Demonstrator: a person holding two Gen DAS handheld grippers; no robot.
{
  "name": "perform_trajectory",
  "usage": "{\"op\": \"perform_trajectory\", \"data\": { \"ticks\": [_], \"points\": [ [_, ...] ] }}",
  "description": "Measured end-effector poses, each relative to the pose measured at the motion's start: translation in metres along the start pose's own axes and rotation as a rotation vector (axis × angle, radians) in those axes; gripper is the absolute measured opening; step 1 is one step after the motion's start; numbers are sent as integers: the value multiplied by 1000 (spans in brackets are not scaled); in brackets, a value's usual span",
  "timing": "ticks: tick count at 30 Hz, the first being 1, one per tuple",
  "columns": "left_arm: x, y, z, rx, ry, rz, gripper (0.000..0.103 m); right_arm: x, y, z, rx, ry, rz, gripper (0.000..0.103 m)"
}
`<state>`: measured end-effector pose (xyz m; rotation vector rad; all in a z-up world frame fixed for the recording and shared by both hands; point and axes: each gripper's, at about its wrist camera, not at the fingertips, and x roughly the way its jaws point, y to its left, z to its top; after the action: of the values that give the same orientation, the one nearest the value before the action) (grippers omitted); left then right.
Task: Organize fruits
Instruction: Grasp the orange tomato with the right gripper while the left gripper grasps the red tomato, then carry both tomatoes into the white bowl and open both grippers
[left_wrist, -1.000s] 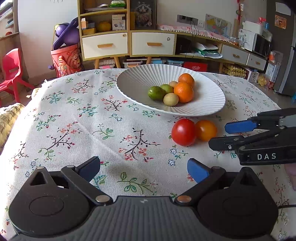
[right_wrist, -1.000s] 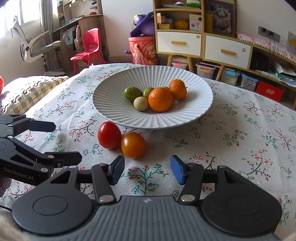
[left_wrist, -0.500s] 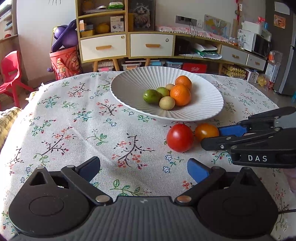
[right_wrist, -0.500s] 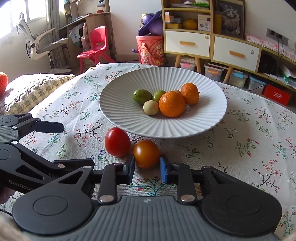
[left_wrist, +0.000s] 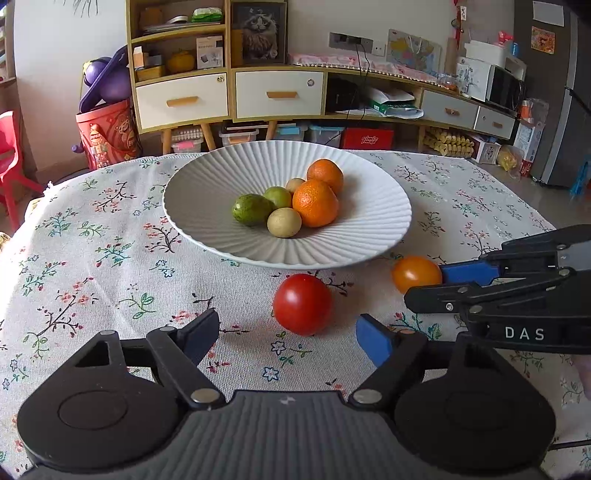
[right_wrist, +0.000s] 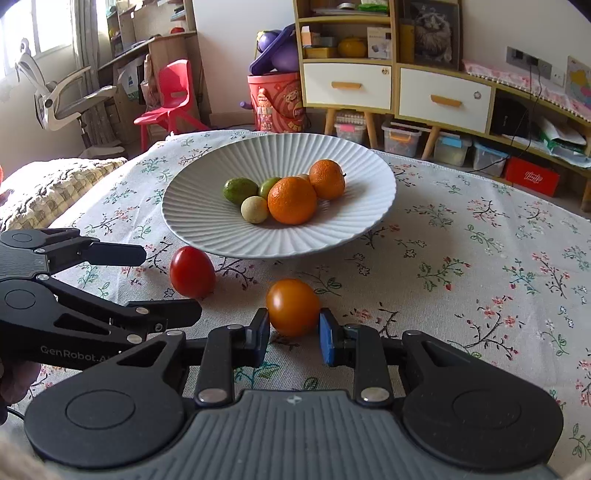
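An orange tomato (right_wrist: 292, 307) sits between the pads of my right gripper (right_wrist: 293, 330), which is shut on it, low over the tablecloth; it also shows in the left wrist view (left_wrist: 415, 273). A red tomato (left_wrist: 303, 303) lies on the cloth just ahead of my left gripper (left_wrist: 288, 338), which is open and empty; it shows in the right wrist view (right_wrist: 192, 272) too. Behind them a white ribbed plate (left_wrist: 207, 177) holds two oranges (left_wrist: 316, 202), two green fruits (left_wrist: 251, 209) and small pale yellow fruits (left_wrist: 283, 222).
The floral tablecloth (left_wrist: 110, 266) covers the table. Behind the table stand a shelf unit with drawers (left_wrist: 229, 92), a red bucket (left_wrist: 107, 133) and a red chair (right_wrist: 170, 96). A cushion (right_wrist: 48, 184) lies at the table's left.
My right gripper closed on the orange tomato and drew it to the right, away from the red tomato. My left gripper moved forward toward the red tomato and stayed open.
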<state>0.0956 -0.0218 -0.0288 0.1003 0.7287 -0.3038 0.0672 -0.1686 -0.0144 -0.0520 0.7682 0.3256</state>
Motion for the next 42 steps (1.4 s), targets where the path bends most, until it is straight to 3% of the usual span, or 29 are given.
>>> {"op": "perform_trajectory", "data": {
  "ticks": [16, 20, 42],
  "points": [
    [8, -7, 8, -22, -2, -6, 35, -7, -9, -1, 19, -10, -8, 25],
    [7, -5, 8, -23, -2, -7, 22, -7, -8, -1, 18, -10, -7, 25],
    [-12, -15, 14, 33, 16, -107, 21, -20, -7, 6, 24, -49, 11, 25]
  ]
}}
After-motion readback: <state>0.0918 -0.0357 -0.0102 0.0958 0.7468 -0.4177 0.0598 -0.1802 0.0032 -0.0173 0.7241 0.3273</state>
